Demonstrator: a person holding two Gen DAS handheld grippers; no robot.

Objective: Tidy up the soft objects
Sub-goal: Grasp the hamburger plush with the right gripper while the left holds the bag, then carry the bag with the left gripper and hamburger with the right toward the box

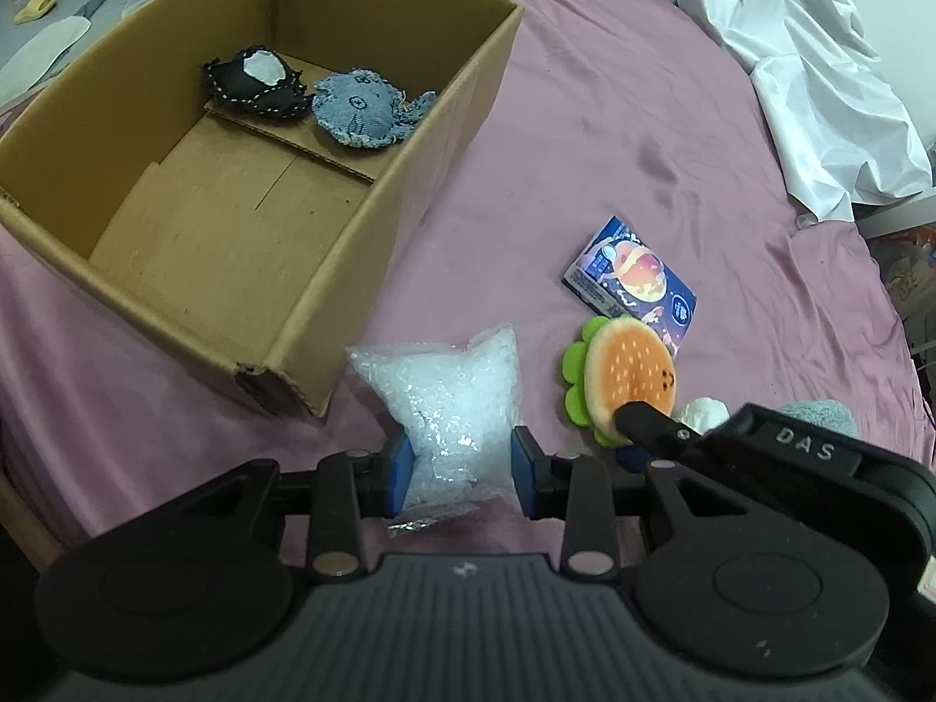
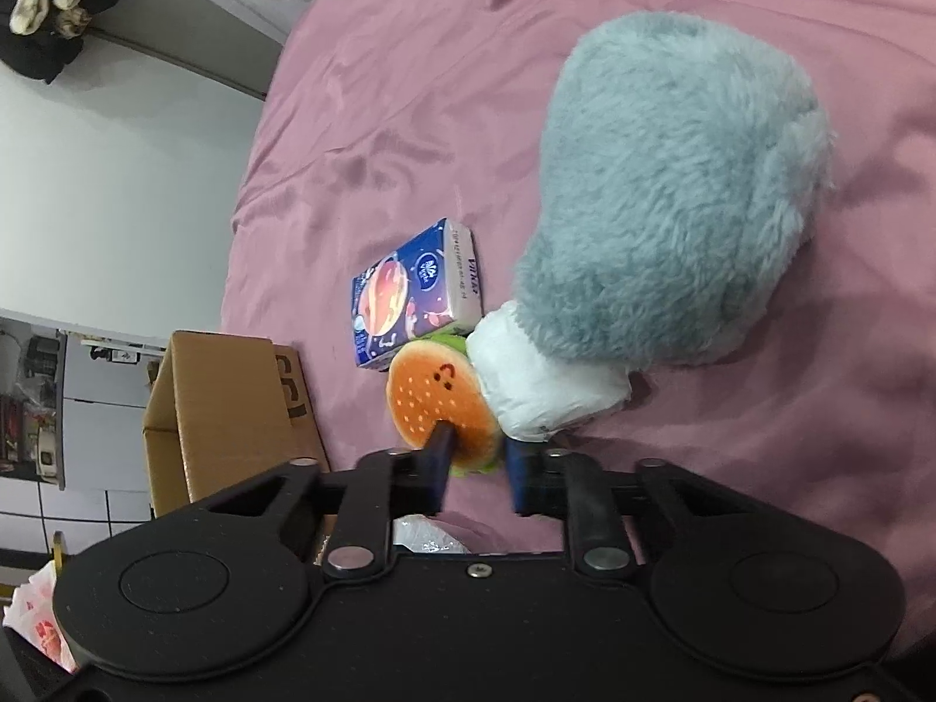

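The clear bag of plastic pellets [image 1: 447, 409] is pinched right between the blue pads of the left gripper [image 1: 462, 471], jaws clamped on its lower end, with the cardboard box [image 1: 374, 222] up and to the left of it; two small denim pillows [image 1: 310, 96] are sat in the box's far corner. The right gripper [image 2: 477, 468] is clamped on the edge of the orange burger plush [image 2: 447, 403], the fluffy grey-blue mitt [image 2: 678, 199] just beyond and right. "DAS" is printed on the right gripper's body, and "Vinda" can probably be read on the tissue pack [image 2: 409, 298]. Everything's laid out on a pink sheet [image 1: 614, 146], white cloth [image 1: 807, 70] heaped at the far edge.
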